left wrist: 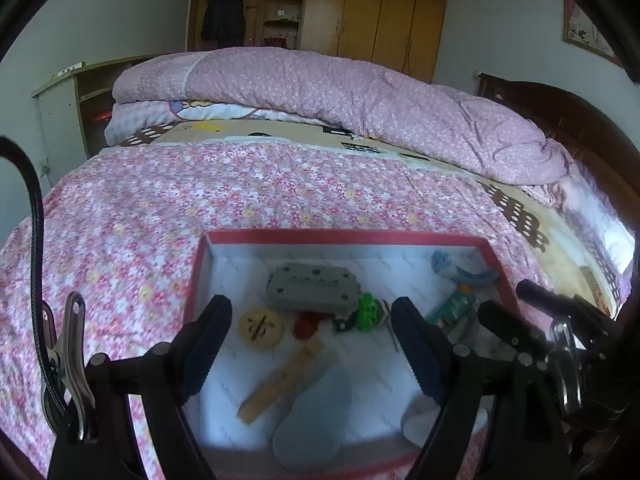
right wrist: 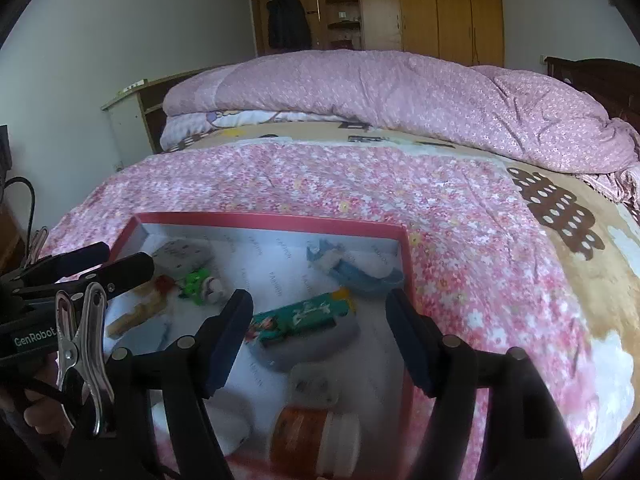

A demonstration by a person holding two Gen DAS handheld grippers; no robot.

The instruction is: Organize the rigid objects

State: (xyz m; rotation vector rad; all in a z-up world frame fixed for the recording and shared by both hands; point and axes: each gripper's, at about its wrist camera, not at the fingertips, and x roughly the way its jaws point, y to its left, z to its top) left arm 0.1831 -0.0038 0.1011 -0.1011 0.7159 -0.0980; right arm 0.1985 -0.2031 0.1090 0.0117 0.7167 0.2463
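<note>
A: Where were all the small things?

B: They were in a red box [left wrist: 498,264] with a white inside. The box sat on the bed [left wrist: 240,188], on the pink flowery sheet.

A: What was in the box?

B: A gray block with dots on top [left wrist: 312,287] lay near the back. In front of it were a yellow round piece [left wrist: 261,326], a small red thing [left wrist: 306,325] and a green toy [left wrist: 368,312]. A flat wooden stick [left wrist: 280,380] lay tilted, closer to the camera. A blue toy [right wrist: 352,266] lay near the back right corner. A green packet [right wrist: 300,318] rested on top of a gray oval thing [right wrist: 320,346]. An orange bottle with a white cap [right wrist: 316,436] lay on its side at the near edge.

A: What did the left gripper [left wrist: 312,350] do?

B: It hung over the box. Its jaws were wide apart and held nothing. The stick and the red thing showed between them.

A: And the right gripper [right wrist: 320,338]?

B: It hung over the right side of the box. Its jaws were wide apart too, and empty. The green packet showed between them.

A: Was there more on the bed?

B: A folded pink quilt [right wrist: 400,92] lay along the far side. A wooden wardrobe [right wrist: 440,4] stood behind it.
</note>
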